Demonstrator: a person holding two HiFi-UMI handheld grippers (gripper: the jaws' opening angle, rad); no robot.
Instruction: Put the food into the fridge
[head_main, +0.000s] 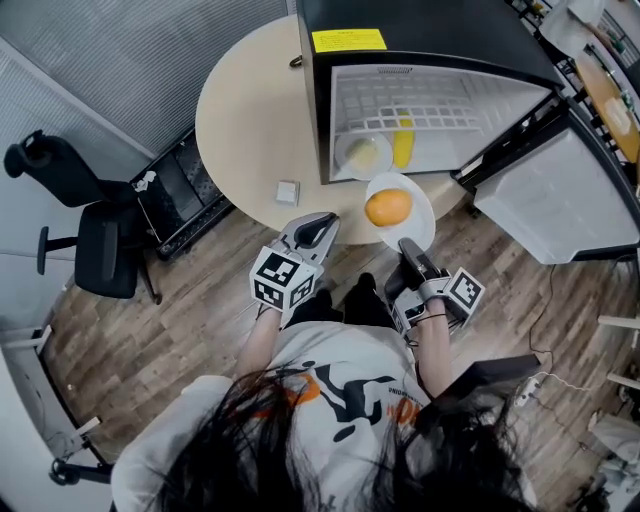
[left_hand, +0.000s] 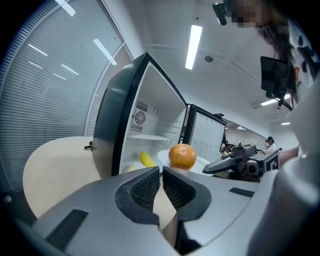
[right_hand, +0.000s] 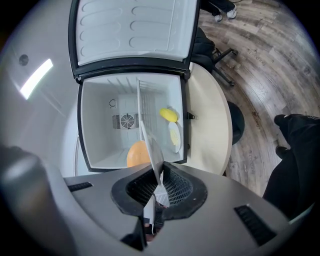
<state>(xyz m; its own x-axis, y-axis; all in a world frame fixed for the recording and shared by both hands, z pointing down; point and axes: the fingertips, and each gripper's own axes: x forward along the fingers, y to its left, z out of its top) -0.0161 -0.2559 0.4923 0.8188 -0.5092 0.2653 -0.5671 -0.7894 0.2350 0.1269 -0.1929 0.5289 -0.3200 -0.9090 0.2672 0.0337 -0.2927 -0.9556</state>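
Directions are as the head view shows them.

1. The round beige surface (head_main: 250, 120) is carrying the black fridge (head_main: 420, 30) on its 3 o'clock half.
2. The fridge is standing with its door (head_main: 560, 195) swung open toward 4 o'clock, showing the white interior.
3. A black office chair (head_main: 100, 240) is standing on the wood floor at 8 o'clock of the surface, apart from it.
4. The white plate (head_main: 422, 222) is sitting just outside the fridge opening, at 6 o'clock of it, overhanging the surface's near edge.
5. The right tongs (head_main: 408, 244) are gripping this plate by its rim at the plate's 6 o'clock. The right gripper view shows the plate edge-on, with both pads pressing on it.
6. The left tongs (head_main: 318, 228) are hanging at 9 o'clock of the plate, apart from it. Their jaws are drawn together with nothing between them.
7. The orange (head_main: 388, 207) is lying on the held plate, left of the plate's middle.
8. Inside the fridge, a 2nd plate (head_main: 345, 165) is carrying a pale food item on the floor of the cabinet. A yellow food item (head_main: 402, 145) is lying just beside it at 3 o'clock.
9. A small white square object (head_main: 288, 191) is lying on the surface at 11 o'clock of the left tongs.
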